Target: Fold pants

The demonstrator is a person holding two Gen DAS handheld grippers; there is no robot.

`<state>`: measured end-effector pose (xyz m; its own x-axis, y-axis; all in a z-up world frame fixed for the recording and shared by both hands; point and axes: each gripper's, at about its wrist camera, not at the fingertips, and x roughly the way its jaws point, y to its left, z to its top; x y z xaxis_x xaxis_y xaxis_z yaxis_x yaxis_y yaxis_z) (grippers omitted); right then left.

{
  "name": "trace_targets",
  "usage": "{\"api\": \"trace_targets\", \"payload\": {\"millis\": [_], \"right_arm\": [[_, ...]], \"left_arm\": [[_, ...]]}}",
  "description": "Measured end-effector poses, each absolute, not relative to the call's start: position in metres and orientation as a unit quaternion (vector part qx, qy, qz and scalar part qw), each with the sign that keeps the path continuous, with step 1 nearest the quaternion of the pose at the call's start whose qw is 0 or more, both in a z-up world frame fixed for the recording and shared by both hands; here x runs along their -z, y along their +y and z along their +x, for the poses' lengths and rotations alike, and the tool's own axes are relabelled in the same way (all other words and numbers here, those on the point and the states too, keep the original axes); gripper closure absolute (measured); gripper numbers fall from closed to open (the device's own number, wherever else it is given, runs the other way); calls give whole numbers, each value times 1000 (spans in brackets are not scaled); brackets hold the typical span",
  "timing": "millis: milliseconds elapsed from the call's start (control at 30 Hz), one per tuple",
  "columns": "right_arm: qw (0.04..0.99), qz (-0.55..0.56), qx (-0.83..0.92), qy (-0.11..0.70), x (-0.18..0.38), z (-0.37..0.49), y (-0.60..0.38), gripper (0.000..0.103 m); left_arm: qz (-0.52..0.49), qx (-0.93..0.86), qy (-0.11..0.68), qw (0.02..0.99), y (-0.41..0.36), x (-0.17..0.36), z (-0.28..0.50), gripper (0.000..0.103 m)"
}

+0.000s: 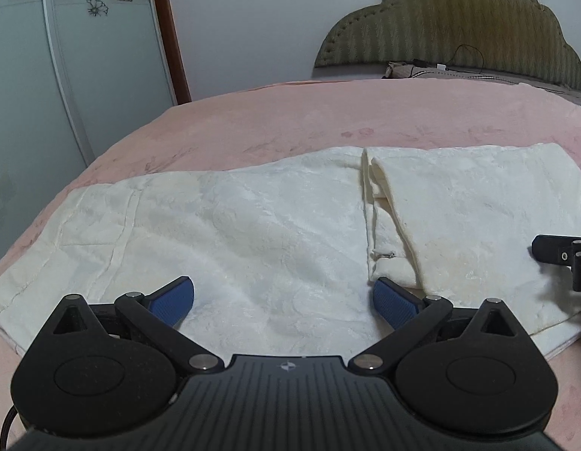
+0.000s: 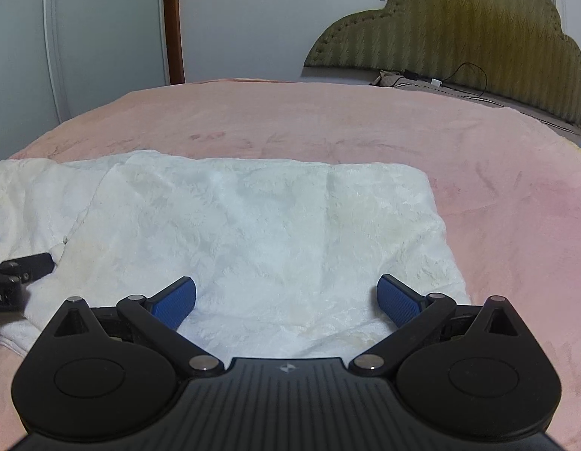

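Observation:
Cream-white fleecy pants [image 1: 234, 225] lie flat across a pink bed [image 1: 290, 112]. Their right part is folded over on itself, with the folded edge [image 1: 380, 206] running front to back. My left gripper [image 1: 283, 297] is open and empty, low over the near edge of the pants just left of that fold. My right gripper [image 2: 286, 297] is open and empty over the near edge of the doubled right part [image 2: 271, 225]. Part of the right gripper shows at the right edge of the left wrist view [image 1: 565, 255], and part of the left gripper at the left edge of the right wrist view [image 2: 15, 267].
A padded olive headboard [image 1: 459, 26] stands at the back right, with a cable and small items [image 1: 440, 67] at its foot. A glass door with flower stickers [image 1: 83, 18] and a brown door frame [image 1: 170, 30] stand at the left. Pink blanket [image 2: 516, 188] extends right of the pants.

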<state>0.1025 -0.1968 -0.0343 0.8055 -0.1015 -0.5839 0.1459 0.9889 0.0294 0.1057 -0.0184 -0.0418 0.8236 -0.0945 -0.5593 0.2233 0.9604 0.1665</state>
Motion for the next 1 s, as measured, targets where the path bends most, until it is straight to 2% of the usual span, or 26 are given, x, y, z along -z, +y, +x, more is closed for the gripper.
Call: {"api": "trace_targets", "payload": {"millis": [1000], "right_arm": [[949,18,73,305,35,103,-189,0]], "left_arm": [[101,89,290,948,-15,43,110,0]]}}
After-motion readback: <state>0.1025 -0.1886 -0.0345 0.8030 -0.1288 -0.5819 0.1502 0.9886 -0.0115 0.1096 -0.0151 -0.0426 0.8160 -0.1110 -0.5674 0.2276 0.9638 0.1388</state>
